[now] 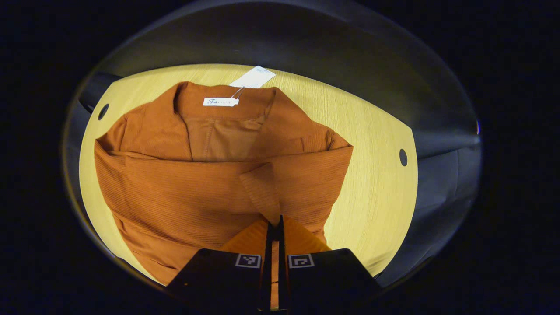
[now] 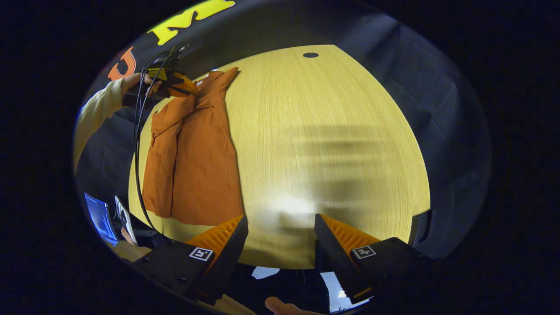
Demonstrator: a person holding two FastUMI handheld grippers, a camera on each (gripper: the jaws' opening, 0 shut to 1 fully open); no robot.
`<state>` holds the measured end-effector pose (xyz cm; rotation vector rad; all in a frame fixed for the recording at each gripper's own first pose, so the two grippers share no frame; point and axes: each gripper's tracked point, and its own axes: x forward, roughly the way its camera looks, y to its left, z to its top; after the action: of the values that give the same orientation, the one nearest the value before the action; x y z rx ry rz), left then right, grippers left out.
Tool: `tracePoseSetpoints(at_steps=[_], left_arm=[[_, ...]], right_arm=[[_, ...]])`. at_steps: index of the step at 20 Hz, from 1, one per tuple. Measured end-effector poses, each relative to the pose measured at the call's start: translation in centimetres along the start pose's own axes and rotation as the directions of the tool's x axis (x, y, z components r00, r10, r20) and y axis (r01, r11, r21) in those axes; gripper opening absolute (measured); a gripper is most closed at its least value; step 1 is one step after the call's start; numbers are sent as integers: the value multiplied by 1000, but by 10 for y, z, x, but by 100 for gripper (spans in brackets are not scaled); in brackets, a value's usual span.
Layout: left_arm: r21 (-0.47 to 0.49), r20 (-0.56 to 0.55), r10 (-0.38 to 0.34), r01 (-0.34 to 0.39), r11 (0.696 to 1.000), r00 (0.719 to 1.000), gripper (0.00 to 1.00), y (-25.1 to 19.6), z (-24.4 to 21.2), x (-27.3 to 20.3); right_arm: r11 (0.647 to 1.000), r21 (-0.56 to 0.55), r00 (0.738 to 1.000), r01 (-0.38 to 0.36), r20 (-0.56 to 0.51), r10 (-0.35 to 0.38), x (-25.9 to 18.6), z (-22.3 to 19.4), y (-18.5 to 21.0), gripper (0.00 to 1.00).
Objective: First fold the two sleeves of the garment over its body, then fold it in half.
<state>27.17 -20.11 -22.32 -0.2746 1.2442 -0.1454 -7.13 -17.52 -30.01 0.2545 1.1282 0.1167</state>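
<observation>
Pale wooden table (image 2: 332, 144) with round holes (image 2: 310, 55) — black cables (image 2: 138, 144) hanging.

dim, warm | glare + soft shadows on table (image 2: 332, 131) | fisheye bend @ edges | sharp

garment (image 1: 183, 183): ribbed cloth, matt, fine ridges running across the sleeves and body
collar label (image 1: 221, 102): small woven cloth strip, smooth
hang tag (image 1: 253, 77): stiff paper or card, flat and matt
tabletop (image 2: 332, 144): pale wood grain, smooth, with a soft sheen near the tongs
tongs (image 2: 280, 245): ridged plastic on the inner faces, matt bodies
cables (image 2: 139, 144): thin, smooth, slightly glossy
</observation>
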Motion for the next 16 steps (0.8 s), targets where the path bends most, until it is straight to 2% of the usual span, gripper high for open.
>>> tracePoseSetpoints(at_steps=[1, 2, 3, 4, 5, 6, 7, 9, 11, 13, 16], left_arm=[[-9, 5, -14, 14, 1000, 1000, 11, -3, 0, 0], [-19, 15, -28, 29, 999, 999, 13, -7, 1, 0], [-23, 21, -43, 44, 999, 999, 24, -11, 1, 1], [-25, 28, -51, 51, 998, 998, 34, -14, 1, 0], [-26, 40, -44, 45, 999, 998, 45, -14, 2, -3], [-27, 47, -47, 48, 998, 998, 48, -15, 3, -4], [-32, 56, -61, 63, 998, 997, 63, -18, 4, -7], [-41, 68, -101, 104, 994, 993, 71, -26, 0, -19], [-53, 88, -126, 131, 990, 988, 89, -25, -6, -31], [-54, 111, -132, 138, 989, 985, 93, -15, -12, -45], [-54, 137, -112, 121, 991, 984, 94, 11, -28, -63]], right_arm=[[1000, 12, 1000, 1, -1, -1, 0, -2, -2, 99], [1000, 21, 1000, 3, -4, -3, 0, -3, -3, 94], [1000, 29, 1000, 4, -3, -4, 0, -3, -4, 98], [999, 33, 1000, 2, -2, -2, 0, -2, -4, 94], [999, 32, 1000, 2, -4, -2, 1, -3, -3, 95], [1000, 29, 1000, 1, -4, -1, 1, -2, -2, 95], [1000, 25, 1000, 0, -5, 1, 2, -1, 0, 95], [1000, 10, 1000, -1, -4, 1, 3, 2, 4, 95], [1000, -5, 1000, -4, -3, 4, 5, 7, 9, 94], [1000, -23, 1000, -17, 0, 17, 7, 14, 20, 99], [997, -68, 1000, -31, 1, 31, 11, 24, 39, 94]])
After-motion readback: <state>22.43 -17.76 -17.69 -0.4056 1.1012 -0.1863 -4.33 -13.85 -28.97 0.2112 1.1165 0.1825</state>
